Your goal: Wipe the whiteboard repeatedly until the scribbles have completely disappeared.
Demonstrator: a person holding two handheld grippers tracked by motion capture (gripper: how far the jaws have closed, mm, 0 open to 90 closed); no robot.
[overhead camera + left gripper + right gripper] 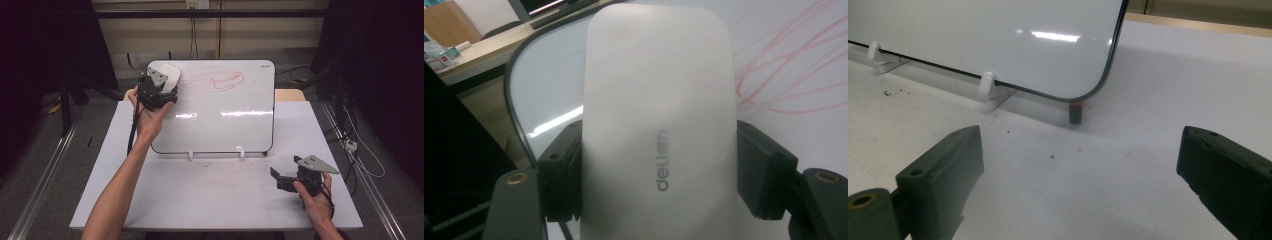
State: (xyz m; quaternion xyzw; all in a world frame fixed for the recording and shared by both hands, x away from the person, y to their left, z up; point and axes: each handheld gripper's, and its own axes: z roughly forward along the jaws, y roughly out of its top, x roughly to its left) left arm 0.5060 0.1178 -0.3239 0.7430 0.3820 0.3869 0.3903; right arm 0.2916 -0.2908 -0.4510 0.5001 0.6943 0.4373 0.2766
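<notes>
A whiteboard (225, 120) leans upright on white clips at the table's middle, with red scribbles (212, 81) near its top. My left gripper (162, 87) is at the board's upper left corner, shut on a white board eraser (659, 115) marked "deli". The eraser (170, 75) lies against the board just left of the scribbles (784, 75). My right gripper (281, 179) rests open low over the table at the front right, jaws wide apart with nothing between them. It points at the board's lower right corner (1083, 90).
The white table (200, 200) carries the board on two white clips (988, 82) and a small dark foot (1076, 112). Bare tabletop spreads in front of the board. Metal rails (40, 185) run along both sides of the table, and cables (360, 150) trail at the right.
</notes>
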